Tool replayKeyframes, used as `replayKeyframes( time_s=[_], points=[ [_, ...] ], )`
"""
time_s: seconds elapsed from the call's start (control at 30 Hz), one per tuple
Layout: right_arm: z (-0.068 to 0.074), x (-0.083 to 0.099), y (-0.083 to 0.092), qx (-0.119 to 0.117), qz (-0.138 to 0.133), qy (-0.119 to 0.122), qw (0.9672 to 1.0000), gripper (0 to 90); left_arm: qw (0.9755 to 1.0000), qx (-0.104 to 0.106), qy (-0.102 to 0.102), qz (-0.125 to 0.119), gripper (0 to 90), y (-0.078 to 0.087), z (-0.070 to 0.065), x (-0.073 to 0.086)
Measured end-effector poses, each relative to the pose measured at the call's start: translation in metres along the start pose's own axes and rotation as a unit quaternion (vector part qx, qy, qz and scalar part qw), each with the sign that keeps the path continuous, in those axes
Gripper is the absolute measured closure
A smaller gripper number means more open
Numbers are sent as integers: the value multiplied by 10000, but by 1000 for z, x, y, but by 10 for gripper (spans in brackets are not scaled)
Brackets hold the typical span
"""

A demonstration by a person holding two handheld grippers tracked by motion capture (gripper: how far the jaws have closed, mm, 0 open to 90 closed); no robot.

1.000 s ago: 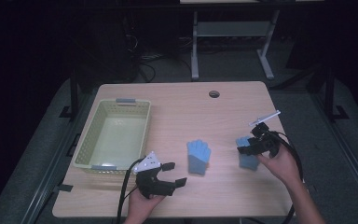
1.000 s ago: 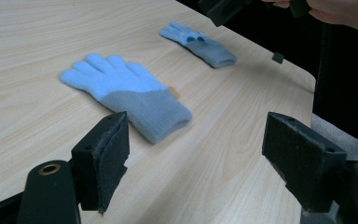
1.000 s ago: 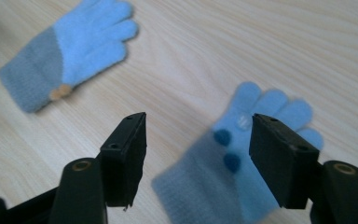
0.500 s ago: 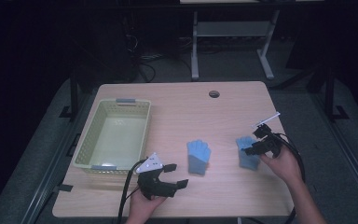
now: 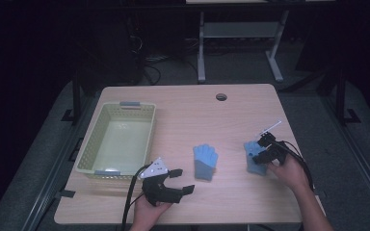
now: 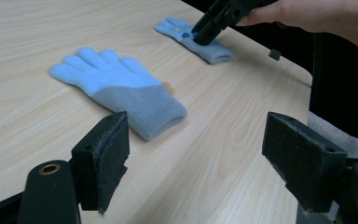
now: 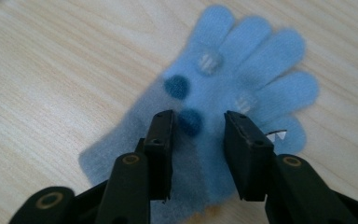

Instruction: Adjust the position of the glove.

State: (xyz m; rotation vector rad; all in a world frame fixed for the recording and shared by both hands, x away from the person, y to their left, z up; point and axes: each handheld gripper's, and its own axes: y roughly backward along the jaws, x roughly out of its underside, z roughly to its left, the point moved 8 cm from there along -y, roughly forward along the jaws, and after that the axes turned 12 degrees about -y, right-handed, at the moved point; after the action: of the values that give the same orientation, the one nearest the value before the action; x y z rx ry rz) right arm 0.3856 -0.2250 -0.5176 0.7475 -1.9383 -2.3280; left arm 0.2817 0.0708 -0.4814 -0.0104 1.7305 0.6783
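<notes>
Two light blue knit gloves lie flat on the wooden table [image 5: 212, 115]. One glove [image 5: 205, 161] [image 6: 121, 88] lies in the middle, just beyond my left gripper [image 5: 183, 180] [image 6: 196, 144], which rests near the front edge, open, with nothing between its jaws. The other glove [image 5: 251, 166] [image 7: 242, 65] [image 6: 212, 49] has dark and pale dots on its palm. My right gripper [image 5: 262, 150] [image 7: 198, 123] [image 6: 209, 28] points down onto that palm. Its jaws have just been closing and stand a short way apart, with flat glove fabric and a dark dot between them, not pinched.
A pale green plastic basket [image 5: 90, 144] with nothing in it stands at the table's left. A round cable hole [image 5: 221, 96] sits near the far edge. Cables trail from both grippers toward the front edge. A metal stand [image 5: 241, 33] is on the floor beyond.
My right gripper has sunk onto the right glove and its jaws have narrowed. The left gripper and the middle glove have not moved.
</notes>
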Motion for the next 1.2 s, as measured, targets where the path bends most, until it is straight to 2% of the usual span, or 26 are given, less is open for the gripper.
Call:
replayKeyframes(
  time_s=[0.23,0.37,0.47,0.63,0.8,1.03,1.2],
  points=[
    [-1,0,0,-23,-20,-63,10000,697,10000,-23,23,15,227,0,1,1],
    [-2,0,0,-14,-68,-72,9999,761,10000,-29,29,4,227,0,1,1],
    [-1,0,0,-48,-53,-219,9997,795,10000,-33,24,14,227,0,2,2],
    [0,0,3,-8,-93,-213,9997,818,10000,-14,28,11,227,0,2,1],
    [1,-2,12,-146,-268,-368,9989,820,10000,-5,70,26,227,0,3,3],
    [9,-2,23,-201,-458,-259,9984,821,10000,-14,51,0,227,0,1,2],
    [16,-8,34,-215,-604,-155,9978,820,10000,-33,30,-45,228,1,2,0]
  ],
)
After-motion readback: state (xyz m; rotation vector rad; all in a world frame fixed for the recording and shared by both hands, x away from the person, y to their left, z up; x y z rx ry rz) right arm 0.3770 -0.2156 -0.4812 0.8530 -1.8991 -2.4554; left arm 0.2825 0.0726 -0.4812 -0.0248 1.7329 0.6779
